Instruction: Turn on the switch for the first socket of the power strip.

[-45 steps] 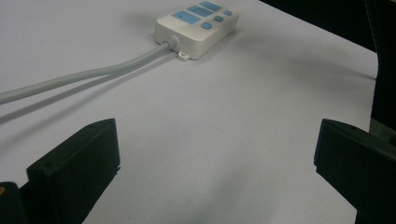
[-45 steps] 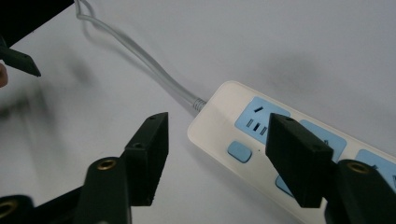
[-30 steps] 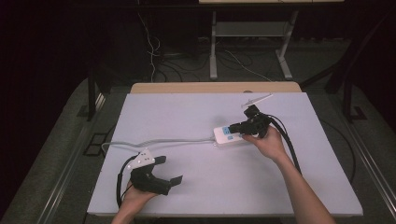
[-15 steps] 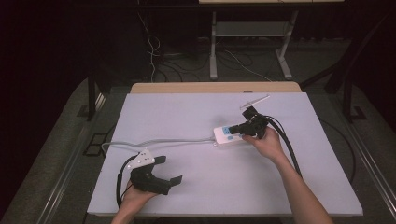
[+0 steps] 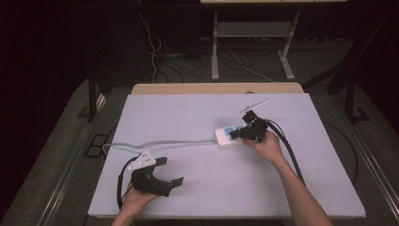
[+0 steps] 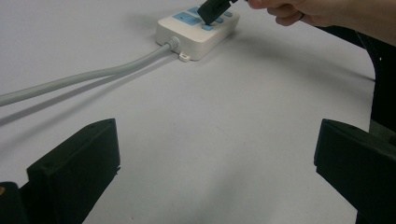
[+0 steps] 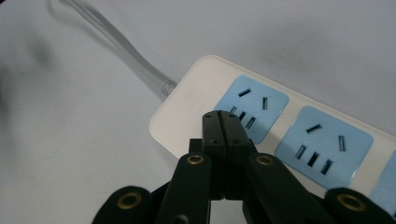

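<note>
my right claw [image 7: 225, 122]: jaws pressed together, empty, tip over the white power strip [image 7: 196, 100], at its first blue socket [image 7: 254, 109] | my left claw [image 5: 160, 174]: jaws wide apart, empty, resting on the counter [image 5: 211, 188]

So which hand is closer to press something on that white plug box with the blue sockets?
The right. Its tool, jaws shut with nothing between them, is right over the white power strip with blue sockets. The left tool rests open near the table's front edge, well away from the strip.

Power strip [image 5: 229, 136] and cord [image 5: 160, 143] cross table [image 5: 188, 113] mid-width.
</note>
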{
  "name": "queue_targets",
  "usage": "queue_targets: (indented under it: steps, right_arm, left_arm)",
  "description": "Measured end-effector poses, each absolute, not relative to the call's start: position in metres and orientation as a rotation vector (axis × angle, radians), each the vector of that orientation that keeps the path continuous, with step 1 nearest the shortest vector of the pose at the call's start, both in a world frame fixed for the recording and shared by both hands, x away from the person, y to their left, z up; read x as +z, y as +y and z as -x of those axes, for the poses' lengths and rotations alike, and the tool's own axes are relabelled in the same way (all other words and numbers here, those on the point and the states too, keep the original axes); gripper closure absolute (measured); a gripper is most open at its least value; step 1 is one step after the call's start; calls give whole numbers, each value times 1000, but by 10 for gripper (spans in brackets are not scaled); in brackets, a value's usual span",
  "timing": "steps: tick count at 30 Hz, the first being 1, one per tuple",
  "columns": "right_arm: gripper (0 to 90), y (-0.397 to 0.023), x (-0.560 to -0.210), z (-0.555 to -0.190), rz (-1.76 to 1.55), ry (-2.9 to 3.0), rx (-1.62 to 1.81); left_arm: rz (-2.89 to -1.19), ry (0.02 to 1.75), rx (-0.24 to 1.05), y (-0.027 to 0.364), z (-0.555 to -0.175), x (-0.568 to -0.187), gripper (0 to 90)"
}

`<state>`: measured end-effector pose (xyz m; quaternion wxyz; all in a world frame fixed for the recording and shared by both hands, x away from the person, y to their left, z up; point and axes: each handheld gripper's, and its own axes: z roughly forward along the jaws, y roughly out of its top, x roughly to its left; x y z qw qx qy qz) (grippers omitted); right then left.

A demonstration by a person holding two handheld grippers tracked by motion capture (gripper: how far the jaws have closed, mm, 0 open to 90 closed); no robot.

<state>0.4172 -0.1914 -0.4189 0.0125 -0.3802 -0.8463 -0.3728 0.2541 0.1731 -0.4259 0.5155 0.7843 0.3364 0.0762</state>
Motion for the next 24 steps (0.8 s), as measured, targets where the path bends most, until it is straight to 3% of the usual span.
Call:
queue_targets:
  steps: [24]
  right_arm:
    - [900,-193,-426,-408,1172,-2720,-1248]
  left_arm:
    - [-1880,810,180,171,-253,-426,0]
